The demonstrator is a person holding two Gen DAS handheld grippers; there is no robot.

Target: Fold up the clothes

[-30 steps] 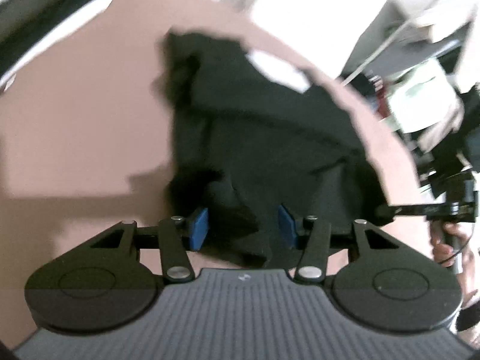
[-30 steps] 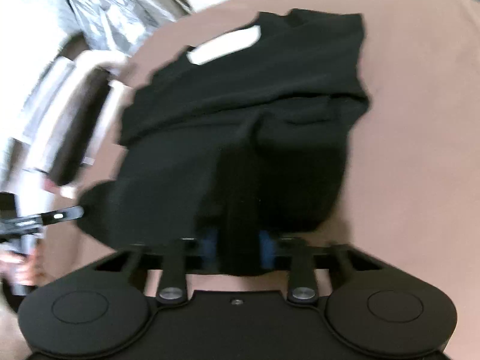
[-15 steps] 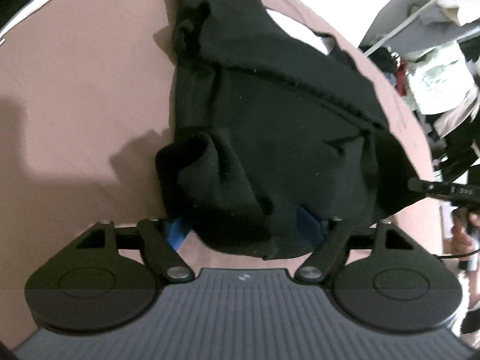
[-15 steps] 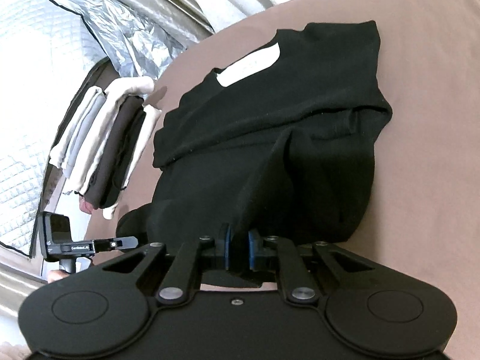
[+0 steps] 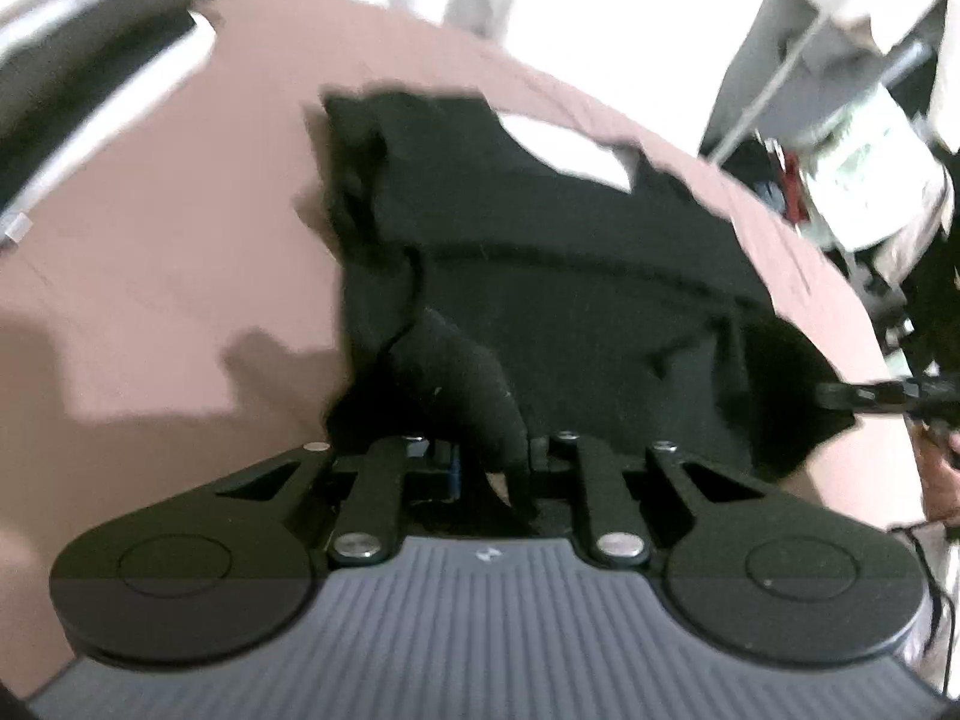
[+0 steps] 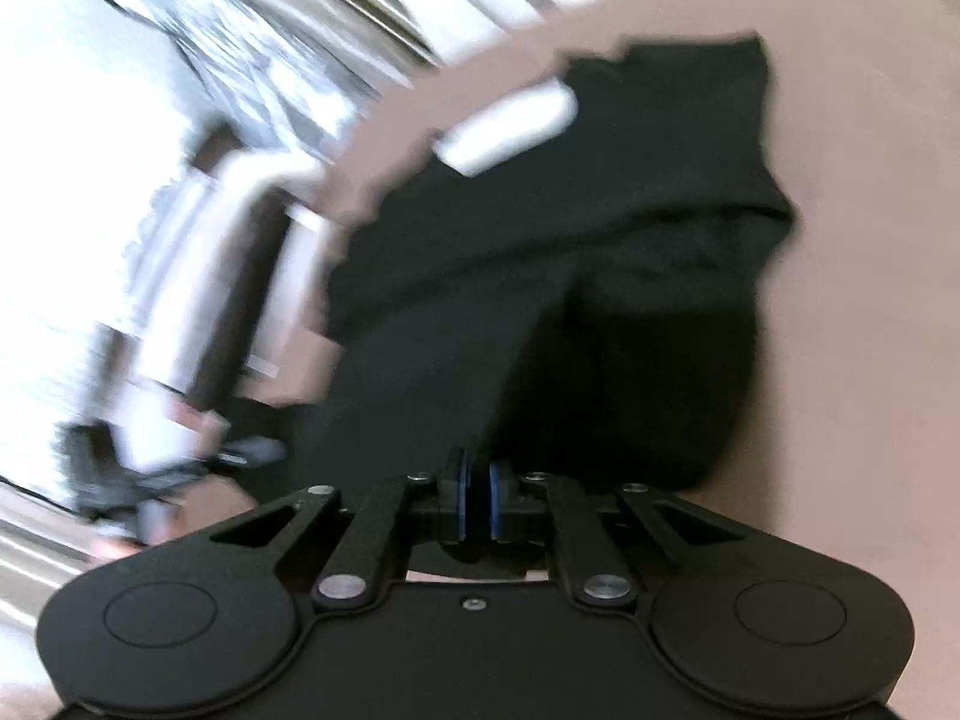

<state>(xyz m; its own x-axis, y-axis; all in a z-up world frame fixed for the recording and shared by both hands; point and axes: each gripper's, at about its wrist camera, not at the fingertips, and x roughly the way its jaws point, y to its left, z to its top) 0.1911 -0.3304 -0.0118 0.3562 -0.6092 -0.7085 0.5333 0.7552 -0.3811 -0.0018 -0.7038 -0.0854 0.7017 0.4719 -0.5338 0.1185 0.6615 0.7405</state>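
A black garment [image 5: 570, 276] with a white neck label [image 5: 570, 150] lies rumpled on a pinkish-brown surface [image 5: 150, 276]. My left gripper [image 5: 492, 465] is at its near left corner, and its jaws are closing, pinching a raised bunch of the black cloth. In the right wrist view the same garment [image 6: 600, 240] stretches away from my right gripper [image 6: 478, 504]. Those jaws are closing too, with the blue pads [image 6: 461, 504] nearly together on a thin fold of the near edge. The right gripper's tip [image 5: 870, 393] shows at the garment's right corner, held by a hand [image 5: 936, 468].
A stack of folded clothes [image 6: 228, 276] sits on the surface left of the garment, in front of a silver quilted wall [image 6: 300, 30]. Hanging clothes and bags [image 5: 870, 180] crowd the far right beyond the surface's edge. Bare surface [image 6: 870, 240] lies right of the garment.
The left jaws spread wide around a bunch of black cloth, then closed on it. The right jaws drew closer on their fold. Both views are now blurred by motion.
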